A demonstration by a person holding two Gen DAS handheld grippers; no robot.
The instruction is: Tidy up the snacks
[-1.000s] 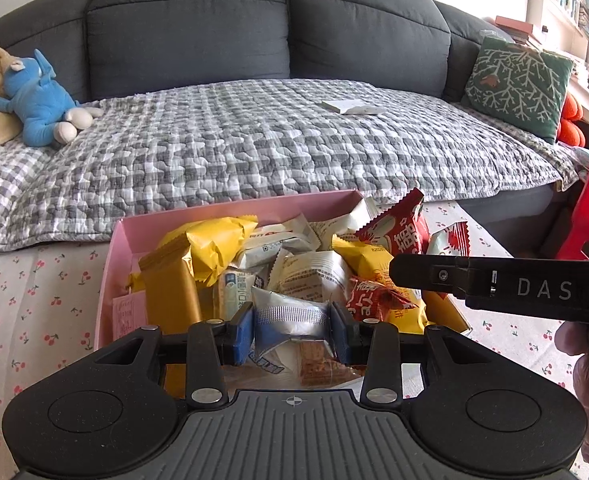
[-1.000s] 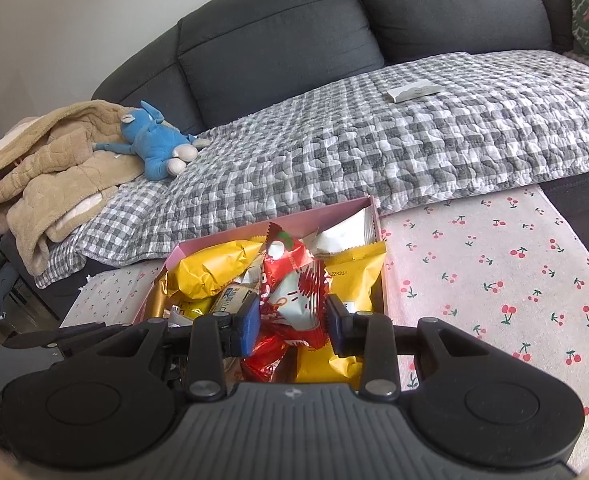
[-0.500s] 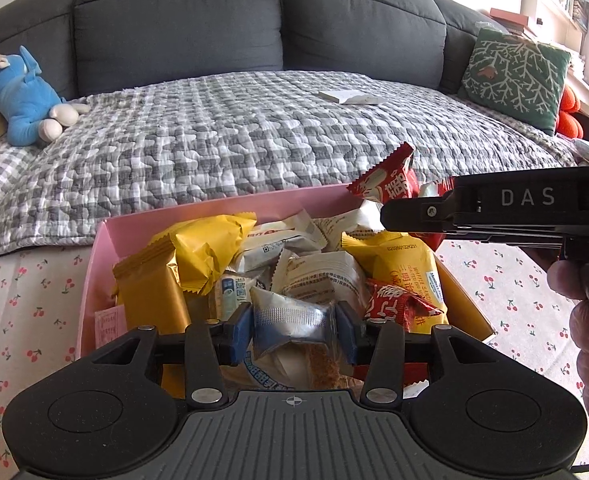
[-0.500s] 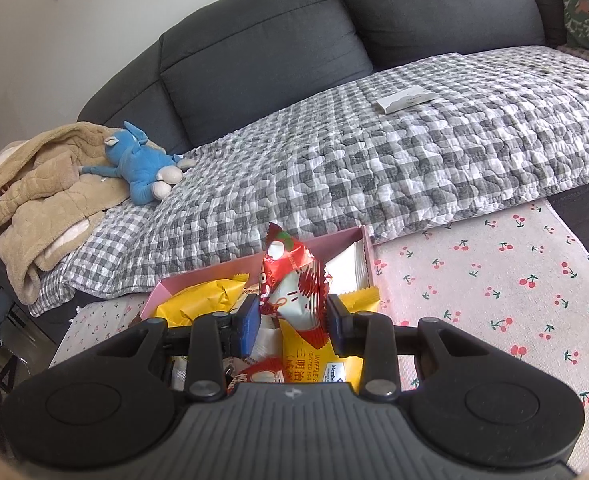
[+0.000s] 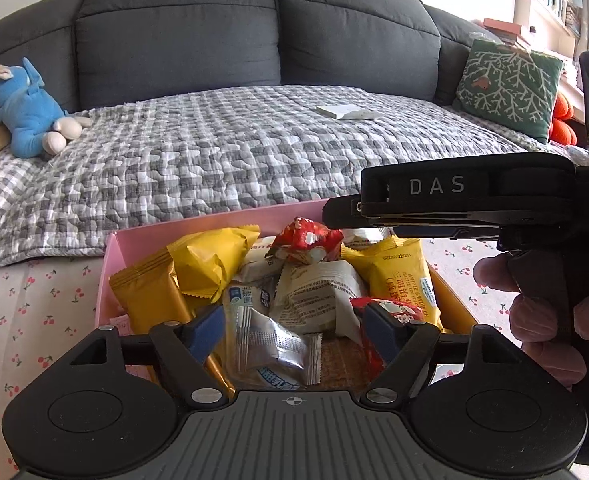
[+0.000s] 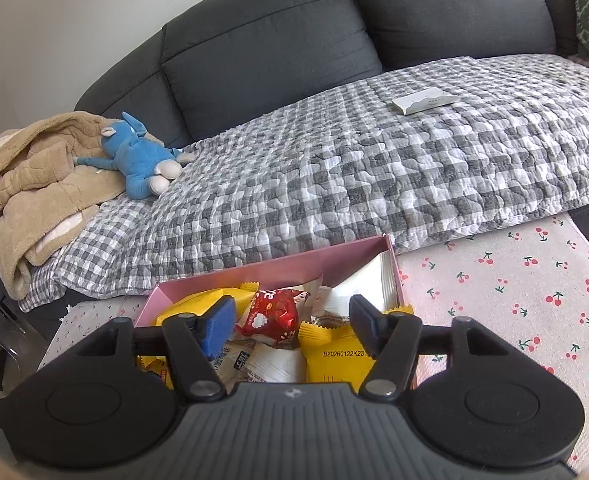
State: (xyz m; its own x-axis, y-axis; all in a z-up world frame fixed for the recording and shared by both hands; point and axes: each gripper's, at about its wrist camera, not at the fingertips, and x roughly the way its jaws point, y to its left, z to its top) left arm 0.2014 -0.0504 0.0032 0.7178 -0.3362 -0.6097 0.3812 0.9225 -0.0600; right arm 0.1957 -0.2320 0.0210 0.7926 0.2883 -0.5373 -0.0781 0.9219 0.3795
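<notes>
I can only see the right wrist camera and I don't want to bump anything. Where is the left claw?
Observer: The left claw hangs open over the near end of the pink box.
Operator: Is it holding a snack?
Observer: No. A silver packet lies between its open fingers, not squeezed.
Operator: What does my claw look like from there?
Observer: From the side, the right claw has its tip right beside a red packet on top of the pile.

Left gripper (image 5: 294, 330) with jaws spread over a silver packet (image 5: 272, 346), pink box (image 5: 112, 256) heaped with yellow, white and red snack packs, right gripper (image 5: 446, 204) reaching in from the right above the box.
</notes>
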